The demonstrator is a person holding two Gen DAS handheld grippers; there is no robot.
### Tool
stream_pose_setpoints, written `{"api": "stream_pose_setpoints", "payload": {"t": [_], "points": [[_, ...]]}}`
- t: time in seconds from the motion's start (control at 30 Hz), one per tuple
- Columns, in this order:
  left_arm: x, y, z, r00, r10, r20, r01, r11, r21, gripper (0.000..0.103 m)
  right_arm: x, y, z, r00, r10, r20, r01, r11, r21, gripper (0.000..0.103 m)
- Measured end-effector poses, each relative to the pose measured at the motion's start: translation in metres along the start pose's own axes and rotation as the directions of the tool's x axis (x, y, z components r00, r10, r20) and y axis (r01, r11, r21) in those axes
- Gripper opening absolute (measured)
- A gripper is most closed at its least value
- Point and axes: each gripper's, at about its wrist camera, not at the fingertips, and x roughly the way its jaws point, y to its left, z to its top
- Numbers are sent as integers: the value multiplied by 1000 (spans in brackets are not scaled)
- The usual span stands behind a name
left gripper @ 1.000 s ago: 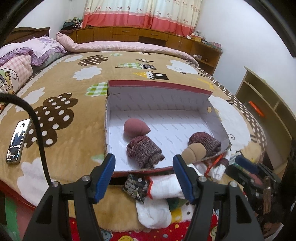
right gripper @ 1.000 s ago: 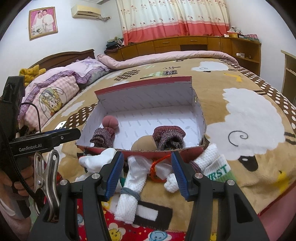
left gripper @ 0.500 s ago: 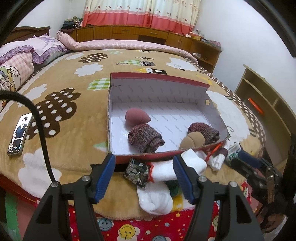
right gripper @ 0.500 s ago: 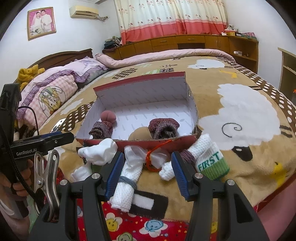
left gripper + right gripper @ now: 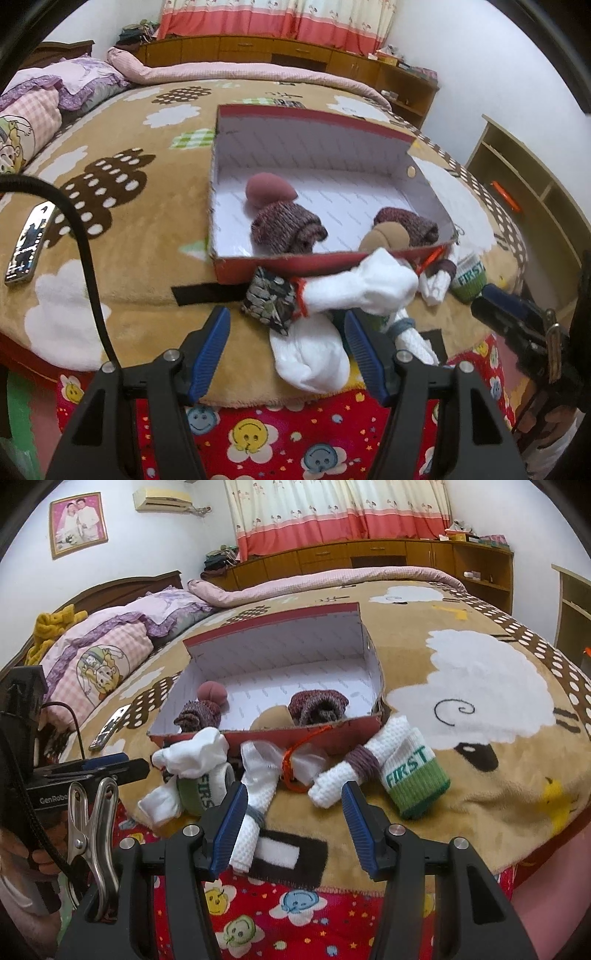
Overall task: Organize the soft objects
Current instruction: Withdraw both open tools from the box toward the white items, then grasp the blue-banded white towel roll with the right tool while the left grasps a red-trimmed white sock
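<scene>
Socks [image 5: 354, 291] before red box [image 5: 280, 266]

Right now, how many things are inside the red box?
4: a pink sponge at back left, a maroon knit roll before it, a tan sponge and another knit roll at front right. Smaller ones may be hidden.

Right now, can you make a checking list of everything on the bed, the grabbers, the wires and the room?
Surface: brown cloud-pattern blanket on a bed.
Job's things: red box holds two maroon knit rolls, a pink sponge and a tan sponge; white socks, towel rolls and a FIRST sock lie in front of it.
Clutter: phone on the blanket.
Grippers: left gripper and right gripper open, holding nothing.
Cables: black cable.
Surroundings: curtain, wooden cabinets, pillows.
</scene>
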Motion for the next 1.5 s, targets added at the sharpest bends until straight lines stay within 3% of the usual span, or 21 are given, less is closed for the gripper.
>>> {"api": "stream_pose_setpoints", "payload": {"t": [0.47, 1.33, 1.4, 1.5], "points": [[29, 1, -19, 997, 18, -69, -17, 1000, 17, 68, 15, 9, -11, 997, 43, -58, -44, 999, -2, 54], [55, 2, -23, 994, -61, -88, 63, 998, 18, 68, 73, 34, -17, 980, 67, -186, -78, 996, -50, 54], [55, 2, -24, 994, -66, -87, 68, 998, 18, 65, 77, 32, -19, 979, 69, -193, -78, 996, -43, 51], [53, 0, -24, 991, -97, -90, 99, 995, 16, 50, 75, 31, -20, 981, 66, -184, -76, 996, -50, 40]]}}
